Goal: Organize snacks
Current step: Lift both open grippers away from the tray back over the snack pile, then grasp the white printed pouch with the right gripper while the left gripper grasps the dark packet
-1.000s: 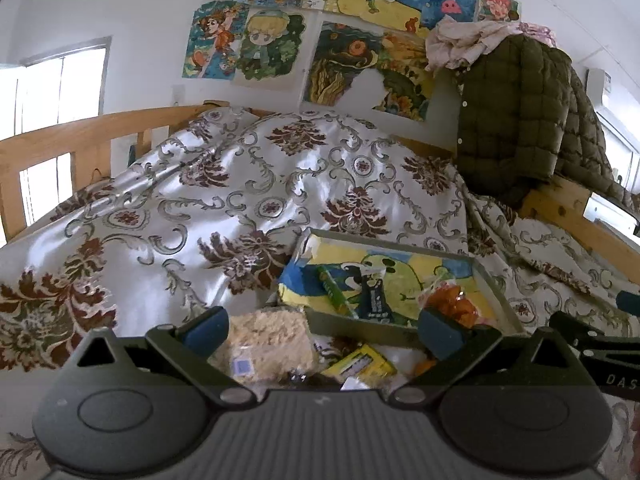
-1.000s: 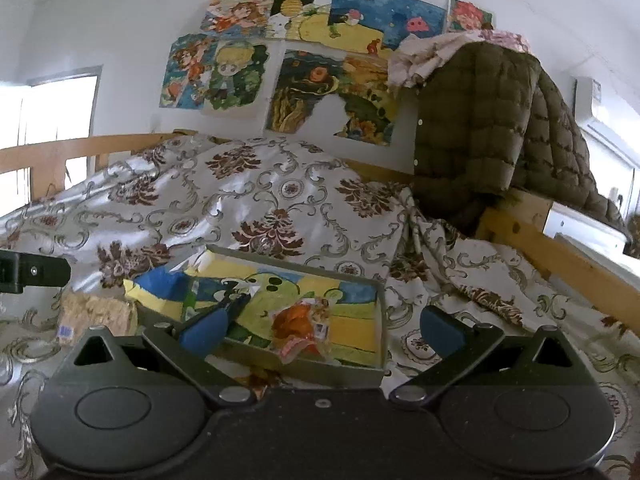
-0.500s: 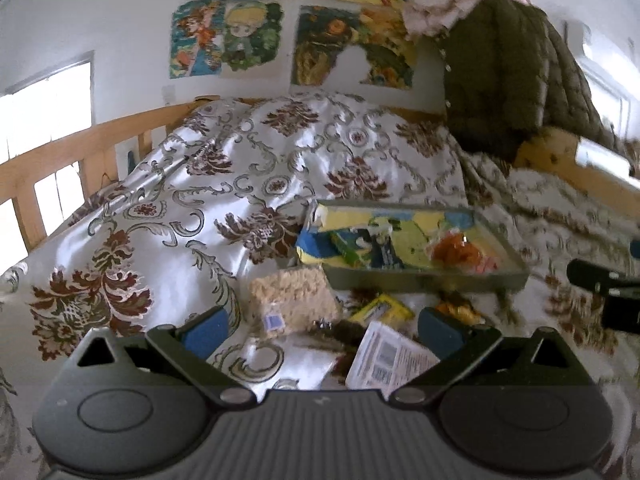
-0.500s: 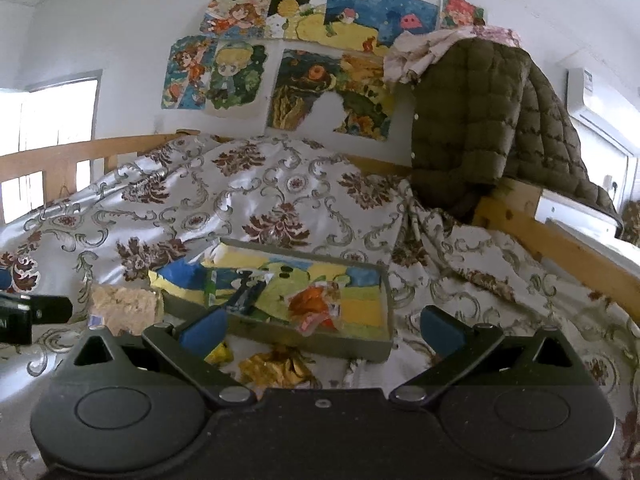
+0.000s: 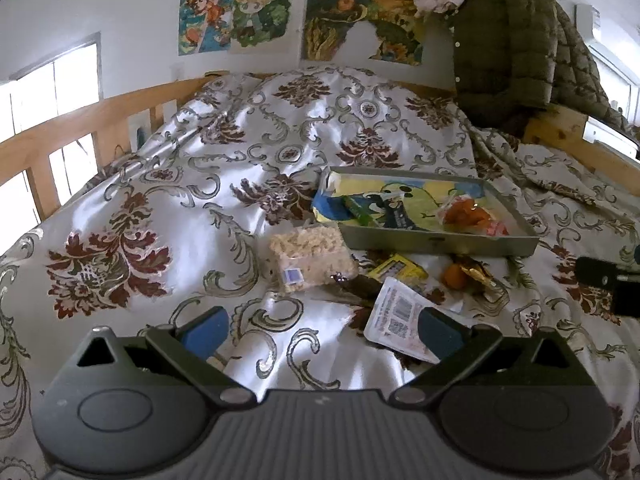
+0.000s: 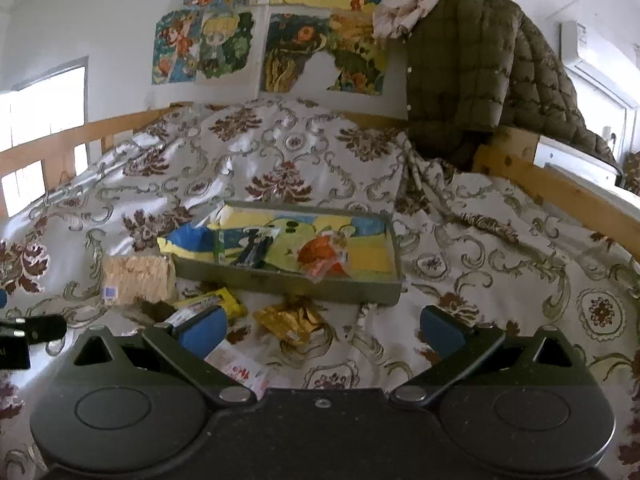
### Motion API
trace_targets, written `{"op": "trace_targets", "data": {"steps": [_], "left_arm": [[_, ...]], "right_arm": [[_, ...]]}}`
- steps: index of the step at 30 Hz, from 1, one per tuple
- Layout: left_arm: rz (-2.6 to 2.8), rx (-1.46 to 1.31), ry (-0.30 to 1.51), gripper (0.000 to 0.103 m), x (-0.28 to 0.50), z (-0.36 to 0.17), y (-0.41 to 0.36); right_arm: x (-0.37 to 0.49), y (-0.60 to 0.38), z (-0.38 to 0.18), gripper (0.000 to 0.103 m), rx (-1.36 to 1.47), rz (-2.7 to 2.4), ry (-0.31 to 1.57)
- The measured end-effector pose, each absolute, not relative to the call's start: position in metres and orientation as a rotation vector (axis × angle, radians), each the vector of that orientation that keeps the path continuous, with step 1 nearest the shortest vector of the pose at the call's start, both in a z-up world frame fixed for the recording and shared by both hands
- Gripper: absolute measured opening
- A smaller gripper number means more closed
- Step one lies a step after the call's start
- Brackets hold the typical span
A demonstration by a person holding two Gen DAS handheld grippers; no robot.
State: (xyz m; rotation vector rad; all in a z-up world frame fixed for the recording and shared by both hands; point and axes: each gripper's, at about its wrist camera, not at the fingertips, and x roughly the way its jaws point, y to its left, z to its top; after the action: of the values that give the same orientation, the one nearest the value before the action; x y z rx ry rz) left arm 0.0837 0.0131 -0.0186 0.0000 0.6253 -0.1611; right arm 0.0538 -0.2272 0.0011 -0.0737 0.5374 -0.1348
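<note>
A grey tray [image 5: 440, 242] [image 6: 280, 278] with a cartoon liner lies on the bed. It holds an orange snack bag [image 5: 466, 214] [image 6: 322, 254], a green stick pack [image 5: 356, 208] and a dark packet [image 6: 252, 248]. In front of it lie a rice cracker pack [image 5: 312, 258] [image 6: 136, 274], a yellow packet [image 5: 400, 270] [image 6: 216, 304], a gold wrapper [image 6: 290, 320] [image 5: 476, 276] and a white pouch [image 5: 400, 322] [image 6: 240, 368]. My left gripper [image 5: 320, 332] and right gripper [image 6: 320, 330] are open and empty, short of the loose snacks.
A floral satin bedspread [image 5: 240, 152] covers the bed. Wooden rails run along the left [image 5: 72, 120] and right [image 6: 560, 184]. A green quilted jacket [image 6: 480, 64] hangs at the back right. Posters [image 6: 272, 40] cover the wall.
Both grippers have pulled back from the tray and tilted down, so more loose snacks show in front of it. The jaws stay open. No snack has moved.
</note>
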Motion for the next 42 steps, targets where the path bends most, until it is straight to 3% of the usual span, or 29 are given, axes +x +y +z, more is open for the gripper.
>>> {"op": "trace_targets", "data": {"steps": [33, 42], "left_arm": [[-0.015, -0.086, 0.826, 0.103, 0.116, -0.046, 0.040], [0.003, -0.071, 0.796, 0.103, 0.133, -0.044, 0.039]], "right_arm": [[0.093, -0.169, -0.060, 0.102, -0.273, 0.087, 0.738], [0.100, -0.168, -0.068, 0.102, -0.285, 0.085, 0.752]]}}
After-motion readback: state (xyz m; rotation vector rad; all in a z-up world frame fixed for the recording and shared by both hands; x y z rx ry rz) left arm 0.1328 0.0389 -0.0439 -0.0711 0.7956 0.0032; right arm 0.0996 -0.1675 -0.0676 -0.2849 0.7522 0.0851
